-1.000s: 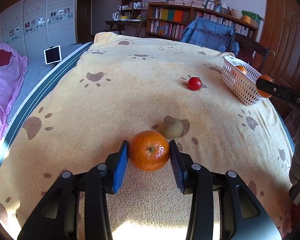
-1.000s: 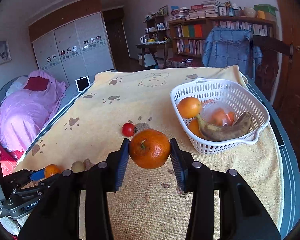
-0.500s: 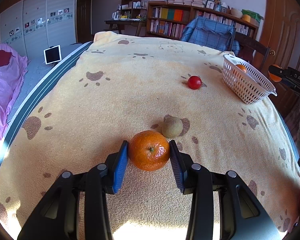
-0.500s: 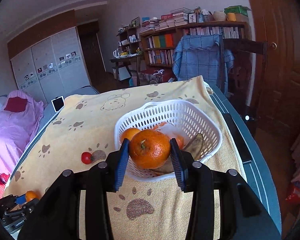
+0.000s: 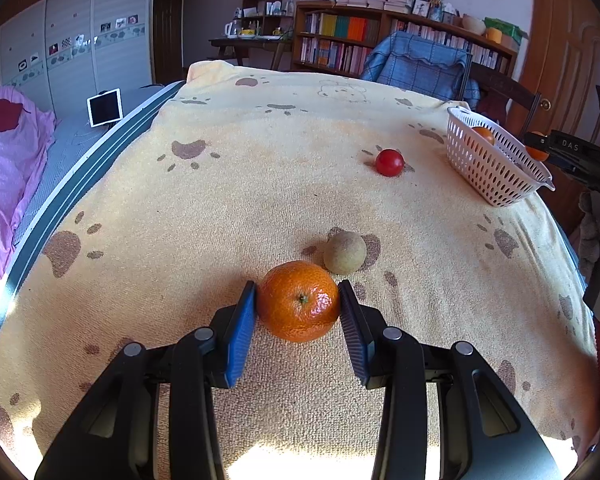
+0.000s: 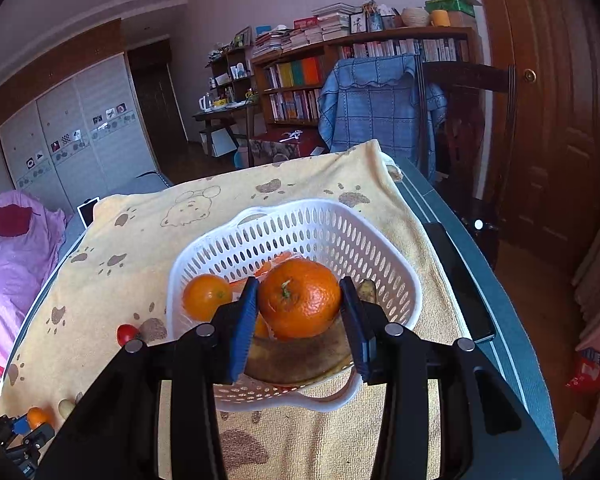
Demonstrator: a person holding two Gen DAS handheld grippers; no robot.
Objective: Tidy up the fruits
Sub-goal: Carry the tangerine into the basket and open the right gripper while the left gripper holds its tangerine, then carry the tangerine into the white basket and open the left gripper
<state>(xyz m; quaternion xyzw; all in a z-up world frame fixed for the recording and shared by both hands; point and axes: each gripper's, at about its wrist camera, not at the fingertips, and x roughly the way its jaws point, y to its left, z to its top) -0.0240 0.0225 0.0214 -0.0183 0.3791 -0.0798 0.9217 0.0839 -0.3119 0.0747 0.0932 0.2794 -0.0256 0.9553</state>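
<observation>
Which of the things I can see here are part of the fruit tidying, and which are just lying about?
Part of the job:
- orange in the right tool, over the white basket
- orange in the left tool
- small red fruit
- brownish round fruit
- banana and orange in the basket

Just lying about:
- tablet
- blue cloth over a chair
- bookshelf

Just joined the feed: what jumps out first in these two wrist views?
Each gripper is clamped on an orange: the right gripper holds its orange over the white basket, while the left gripper grips the other orange low over the yellow paw-print towel. A red tomato lies loose farther back.
</observation>
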